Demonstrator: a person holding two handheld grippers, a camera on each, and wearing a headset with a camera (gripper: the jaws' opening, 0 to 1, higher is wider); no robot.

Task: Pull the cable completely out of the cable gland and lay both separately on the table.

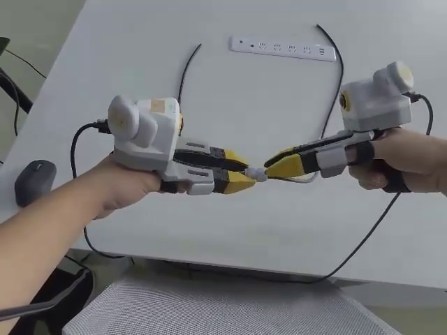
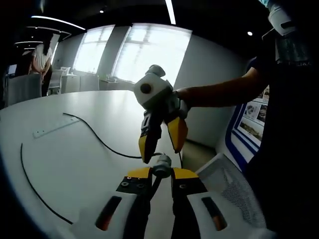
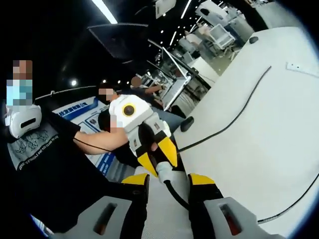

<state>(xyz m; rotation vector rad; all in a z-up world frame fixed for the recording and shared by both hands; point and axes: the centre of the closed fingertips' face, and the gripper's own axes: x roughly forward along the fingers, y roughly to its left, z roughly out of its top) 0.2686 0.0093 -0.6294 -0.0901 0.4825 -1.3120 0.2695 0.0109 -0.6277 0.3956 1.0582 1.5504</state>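
Mid-frame, the left gripper clamps the cable gland. The right gripper straddles the cable, jaws apart. If it pulls unclosed, it likely slips off and the cable stays seated.

A white power strip lies at twelve o'clock on the pale worktop, a grey mouse at nine, a mesh chair seat at six

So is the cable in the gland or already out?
In: the black cable enters the white cable gland with no gap, both held off the table.
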